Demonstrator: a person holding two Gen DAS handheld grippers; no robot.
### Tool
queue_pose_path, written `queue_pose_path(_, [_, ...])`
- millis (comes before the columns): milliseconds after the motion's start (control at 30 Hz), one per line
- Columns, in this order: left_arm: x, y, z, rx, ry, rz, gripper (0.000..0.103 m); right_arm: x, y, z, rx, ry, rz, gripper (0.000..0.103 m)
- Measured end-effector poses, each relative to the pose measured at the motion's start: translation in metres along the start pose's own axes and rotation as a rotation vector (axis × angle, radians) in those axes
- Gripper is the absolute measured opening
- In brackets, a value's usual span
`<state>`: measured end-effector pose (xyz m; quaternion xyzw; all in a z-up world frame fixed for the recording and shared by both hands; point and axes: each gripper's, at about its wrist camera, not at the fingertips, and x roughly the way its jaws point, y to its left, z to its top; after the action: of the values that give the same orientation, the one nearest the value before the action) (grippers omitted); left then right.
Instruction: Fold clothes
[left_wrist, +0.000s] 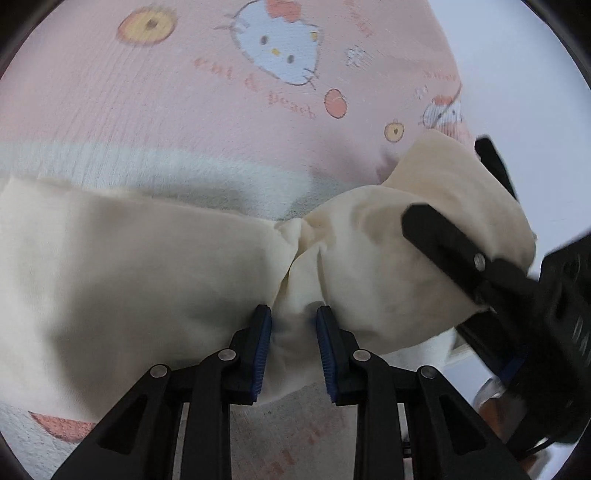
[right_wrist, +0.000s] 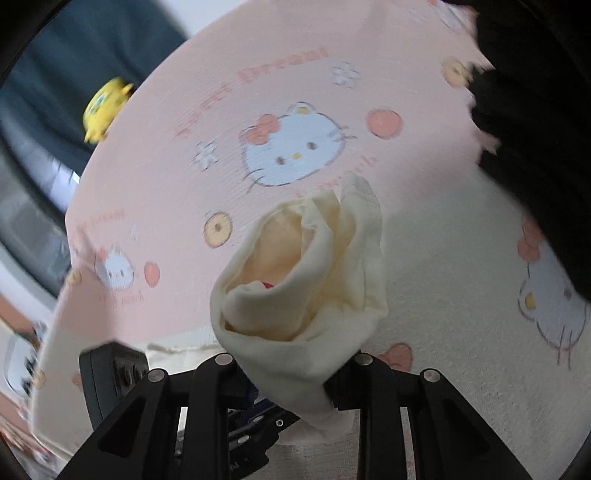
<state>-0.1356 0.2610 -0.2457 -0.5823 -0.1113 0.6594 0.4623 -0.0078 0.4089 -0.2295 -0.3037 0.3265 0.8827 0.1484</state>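
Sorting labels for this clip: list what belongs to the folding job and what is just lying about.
Job:
- cream garment
- left gripper, shut on the garment
- right gripper, shut on the garment

Lying about:
- pink cat-print sheet, under the garment
- yellow toy, beyond the sheet's edge
- black fabric, on the sheet

Each camera sits just behind its own claw and looks forward along the fingers, steeply down and very close. The left claw (left_wrist: 293, 347) view faces the cream cloth (left_wrist: 147, 266) ahead, the right claw (left_wrist: 461, 251) entering from its right side. Both views share that cloth and the pink printed sheet (right_wrist: 155, 177) beyond it.
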Motion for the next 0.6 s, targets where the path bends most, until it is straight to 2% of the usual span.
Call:
queue_pose_path(133, [-0.013, 0.018, 0.004, -0.112, 0.047, -0.069, 0.023, 0.002, 0.023, -0.003, -0.104, -0.009, -0.022, 0.026])
queue_pose_path(267, [-0.040, 0.025, 0.007, -0.122, 0.029, -0.054, 0.027, 0.002, 0.043, -0.013, -0.232, -0.029, -0.086, 0.026])
queue_pose_path(367, [-0.061, 0.026, 0.015, -0.112, -0.013, -0.028, 0.039, 0.003, 0.060, -0.023, -0.345, -0.043, -0.142, 0.026])
queue_pose_path(400, [-0.068, 0.027, 0.018, -0.107, -0.034, -0.015, 0.050, 0.003, 0.066, -0.026, -0.382, -0.048, -0.160, 0.026])
queue_pose_path(433, [-0.076, 0.027, 0.020, -0.100, -0.056, 0.002, 0.067, 0.004, 0.072, -0.029, -0.420, -0.053, -0.179, 0.026])
queue_pose_path(467, [-0.084, 0.027, 0.022, -0.095, -0.074, 0.005, 0.075, 0.004, 0.078, -0.032, -0.458, -0.058, -0.198, 0.026])
queue_pose_path(500, [-0.090, 0.028, 0.023, -0.095, -0.074, -0.021, 0.079, 0.004, 0.084, -0.035, -0.495, -0.063, -0.216, 0.026])
queue_pose_path(600, [-0.105, 0.033, 0.025, -0.109, -0.067, -0.098, 0.079, 0.012, 0.107, -0.052, -0.662, -0.066, -0.292, 0.026])
